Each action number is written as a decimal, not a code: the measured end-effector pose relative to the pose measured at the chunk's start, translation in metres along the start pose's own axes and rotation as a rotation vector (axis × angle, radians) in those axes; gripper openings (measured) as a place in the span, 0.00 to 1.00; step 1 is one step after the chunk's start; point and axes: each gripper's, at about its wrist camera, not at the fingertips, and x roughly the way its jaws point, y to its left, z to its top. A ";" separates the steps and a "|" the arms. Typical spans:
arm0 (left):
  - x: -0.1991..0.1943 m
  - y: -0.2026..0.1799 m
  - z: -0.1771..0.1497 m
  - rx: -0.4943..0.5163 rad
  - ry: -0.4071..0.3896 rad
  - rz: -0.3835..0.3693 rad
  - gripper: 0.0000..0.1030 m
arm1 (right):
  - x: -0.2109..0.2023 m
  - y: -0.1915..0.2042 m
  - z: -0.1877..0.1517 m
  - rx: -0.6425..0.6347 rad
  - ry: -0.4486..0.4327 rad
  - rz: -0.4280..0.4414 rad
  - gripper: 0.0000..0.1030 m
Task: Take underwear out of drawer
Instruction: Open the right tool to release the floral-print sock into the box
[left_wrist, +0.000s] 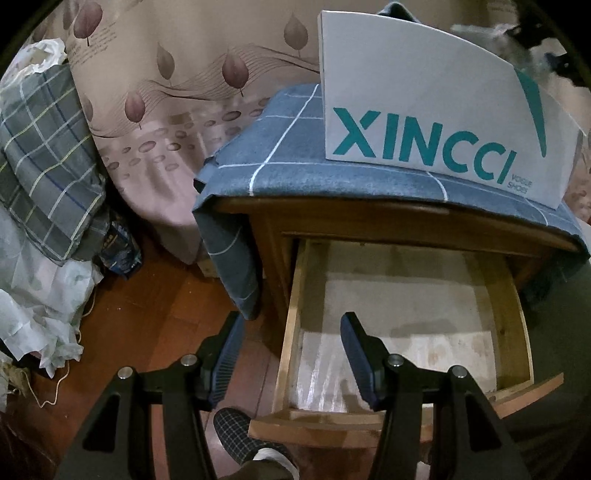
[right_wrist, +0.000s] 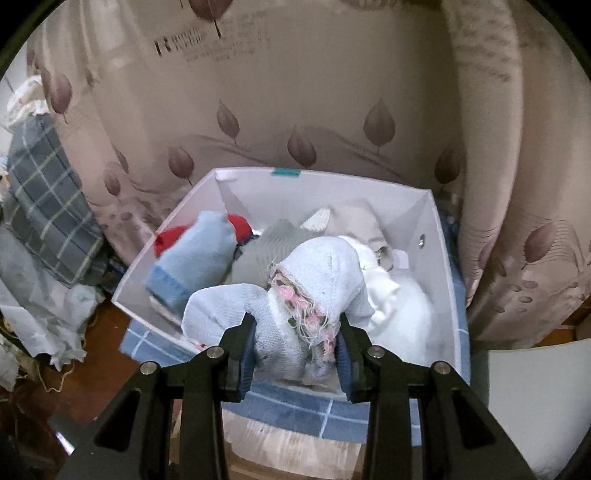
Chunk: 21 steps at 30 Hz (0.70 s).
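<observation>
Wooden nightstand (left_wrist: 406, 221) stood against the leaf-print curtain (left_wrist: 177, 74), its top draped in a blue checked cloth (left_wrist: 295, 166). White XINCCI shoe box (left_wrist: 424, 103) sat on that cloth toward the back edge of the nightstand top, open at the top and already full of bundled garments per the right wrist view. Drawer (left_wrist: 291, 332) was pulled out below the front edge; its paper-lined floor showed bare, nothing left in it that I could see. Left gripper (left_wrist: 291, 354) hung over the drawer's left wall, jaws apart, nothing between them. Right gripper (right_wrist: 295, 354) was clamped on a pale blue knit underwear piece (right_wrist: 321, 273) with frayed pink trim, held up at the near wall of the box (right_wrist: 443, 258), fabric draping forward over the box contents. So the task's thing was out of the drawer and in the right gripper, not yet released. Step in hand, as I read it: carry and drop into the box. Next move calls for pushing the bundle farther in past the near wall, then opening the jaws; the frayed threads could snag on the pads. Left side looked free to shut the drawer.
</observation>
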 end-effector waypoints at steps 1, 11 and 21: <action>0.000 0.001 0.000 -0.003 0.002 -0.009 0.54 | 0.007 0.001 0.000 0.000 0.010 -0.008 0.33; 0.003 0.006 0.003 -0.027 0.022 -0.025 0.54 | 0.053 0.007 0.016 -0.023 0.011 -0.114 0.34; 0.004 0.009 0.003 -0.051 0.029 -0.038 0.54 | 0.047 0.018 0.009 -0.043 -0.041 -0.139 0.53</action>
